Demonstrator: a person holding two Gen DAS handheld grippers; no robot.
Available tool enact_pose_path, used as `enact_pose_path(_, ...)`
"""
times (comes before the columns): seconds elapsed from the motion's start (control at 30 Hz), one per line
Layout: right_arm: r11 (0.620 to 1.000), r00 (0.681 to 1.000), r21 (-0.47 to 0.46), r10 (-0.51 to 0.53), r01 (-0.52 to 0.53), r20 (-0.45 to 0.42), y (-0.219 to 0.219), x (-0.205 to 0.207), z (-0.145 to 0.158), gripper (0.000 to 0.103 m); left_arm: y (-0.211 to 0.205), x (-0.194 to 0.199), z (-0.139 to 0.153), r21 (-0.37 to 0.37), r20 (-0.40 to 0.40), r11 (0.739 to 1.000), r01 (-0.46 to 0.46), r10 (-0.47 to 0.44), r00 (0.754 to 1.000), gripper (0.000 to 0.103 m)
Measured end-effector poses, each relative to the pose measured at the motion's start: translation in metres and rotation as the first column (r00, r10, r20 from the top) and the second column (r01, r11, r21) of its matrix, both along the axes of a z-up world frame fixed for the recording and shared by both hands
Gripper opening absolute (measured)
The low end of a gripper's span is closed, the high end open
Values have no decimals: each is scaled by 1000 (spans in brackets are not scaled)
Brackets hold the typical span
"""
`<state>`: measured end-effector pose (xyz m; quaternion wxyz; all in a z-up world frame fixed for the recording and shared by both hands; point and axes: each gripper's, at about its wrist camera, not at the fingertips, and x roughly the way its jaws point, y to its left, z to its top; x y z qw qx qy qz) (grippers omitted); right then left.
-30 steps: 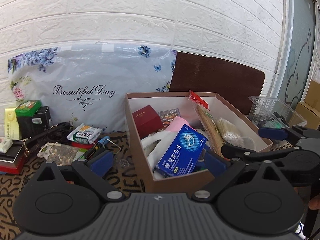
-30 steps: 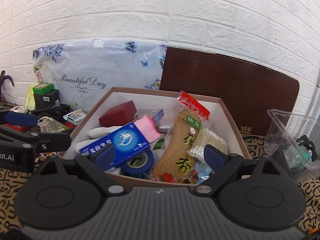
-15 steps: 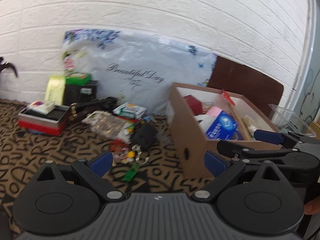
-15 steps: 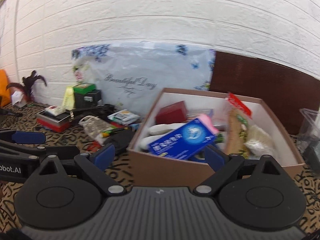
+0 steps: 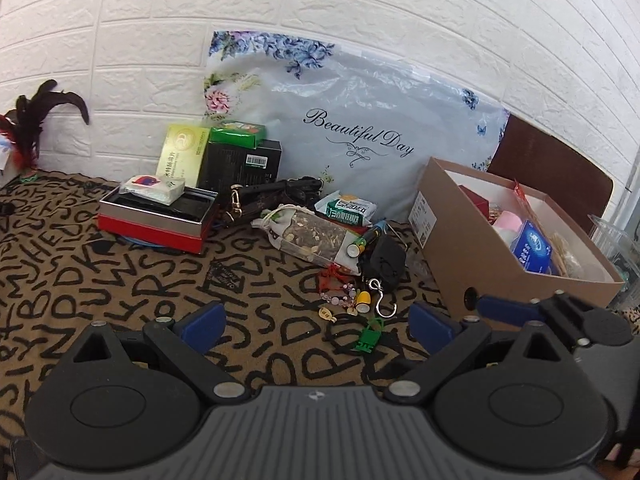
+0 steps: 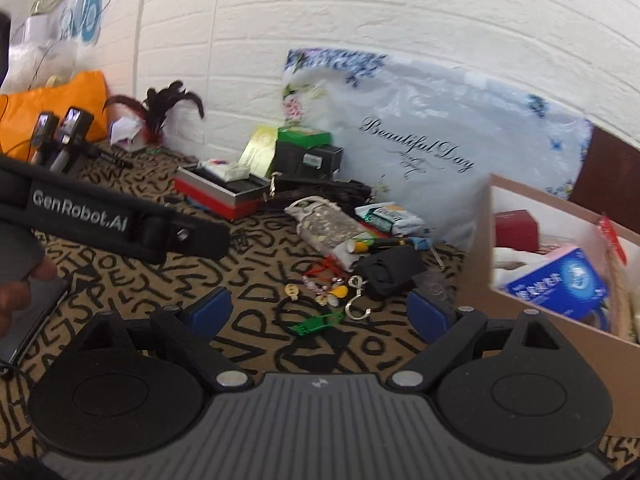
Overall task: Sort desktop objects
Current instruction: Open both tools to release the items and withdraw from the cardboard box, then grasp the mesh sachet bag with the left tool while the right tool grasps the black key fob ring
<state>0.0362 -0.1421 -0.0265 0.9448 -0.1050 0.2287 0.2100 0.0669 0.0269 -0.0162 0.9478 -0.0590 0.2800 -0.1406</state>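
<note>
Both my claws are spread apart and hold nothing. My left gripper and my right gripper face the small loose things on the patterned cloth, I think to choose one. The green clip lies nearest, with the metal hook and black pouch just behind. The cardboard box, already partly filled, waits at right. Only my right view shows the orange bag far left.

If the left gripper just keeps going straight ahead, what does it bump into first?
Probably the little clutter between its open fingers: the left hand-held gripper points at the green tag and black hair tie on the letter-print cloth. Depth is hard to judge, so that is a guess.
</note>
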Motion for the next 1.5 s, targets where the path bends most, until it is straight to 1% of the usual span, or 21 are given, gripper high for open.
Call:
enact_pose_path(0.13, 999, 997, 24, -23, 25, -70, 12, 24, -20, 81, 3, 21, -14, -2, -23, 1000, 22, -22, 999, 99)
enact_pose_path(0.2, 999, 995, 25, -42, 44, -95, 14, 35, -28, 79, 5, 29, -22, -10, -35, 999, 39, -39, 999, 96)
enact_pose_path(0.3, 998, 992, 8, -63, 64, -105, 19, 47, -37, 71, 6, 43, -31, -27, -64, 997, 69, -71, 995, 90)
enact_pose_path(0.37, 997, 991, 0, -79, 79, -113, 22, 55, -41, 69, 4, 54, -34, -41, -74, 995, 89, -92, 993, 88)
enact_pose_path(0.43, 994, 988, -10, -106, 105, -110, 24, 63, -46, 64, 0, 65, -35, -45, -76, 994, 101, -105, 992, 84)
enact_pose_path(0.5, 991, 985, -21, -135, 133, -106, 28, 71, -49, 63, -4, 79, -36, -56, -78, 993, 104, -108, 991, 81)
enact_pose_path(0.63, 984, 977, -39, -178, 174, -121, 33, 88, -56, 59, -11, 107, -38, -86, -91, 992, 97, -104, 990, 81)
enact_pose_path(0.77, 977, 968, -39, -213, 210, -130, 32, 102, -61, 57, -16, 135, -46, -109, -112, 992, 67, -79, 991, 80)
enact_pose_path(0.87, 973, 966, -37, -231, 228, -114, 30, 108, -63, 56, -14, 154, -50, -169, -124, 986, 14, -35, 992, 77)
enact_pose_path(0.97, 968, 963, -26, -249, 248, -105, 27, 113, -63, 55, -12, 170, -51, -210, -124, 977, -39, 13, 992, 77)
enact_pose_path(1.07, 968, 964, -40, -249, 247, -87, 28, 115, -65, 55, -16, 188, -55, -221, -160, 973, -62, 26, 987, 74)
enact_pose_path(1.13, 967, 963, -34, -254, 252, -86, 28, 116, -66, 55, -20, 196, -61, -206, -180, 975, -78, 40, 983, 74)
enact_pose_path(1.17, 967, 962, -26, -256, 254, -90, 27, 117, -66, 55, -21, 198, -64, -201, -175, 976, -84, 49, 983, 74)
enact_pose_path(1.2, 967, 962, -17, -254, 254, -99, 26, 119, -67, 51, -21, 198, -65, -202, -168, 976, -88, 54, 984, 72)
enact_pose_path(1.23, 969, 963, -6, -245, 246, -116, 24, 120, -68, 39, -20, 198, -65, -202, -166, 975, -91, 58, 984, 69)
enact_pose_path(1.27, 973, 965, 9, -226, 229, -132, 23, 121, -68, 34, -20, 196, -63, -202, -162, 975, -91, 59, 985, 62)
enact_pose_path(1.3, 977, 968, 12, -211, 214, -134, 23, 119, -67, 24, -20, 194, -61, -196, -156, 977, -86, 55, 986, 57)
enact_pose_path(1.37, 981, 972, -20, -196, 195, -129, 28, 114, -65, 23, -18, 188, -57, -185, -147, 980, -77, 50, 988, 51)
enact_pose_path(1.5, 990, 978, -28, -138, 135, -158, 25, 93, -60, 20, -5, 165, -52, -200, -147, 977, -78, 49, 988, 44)
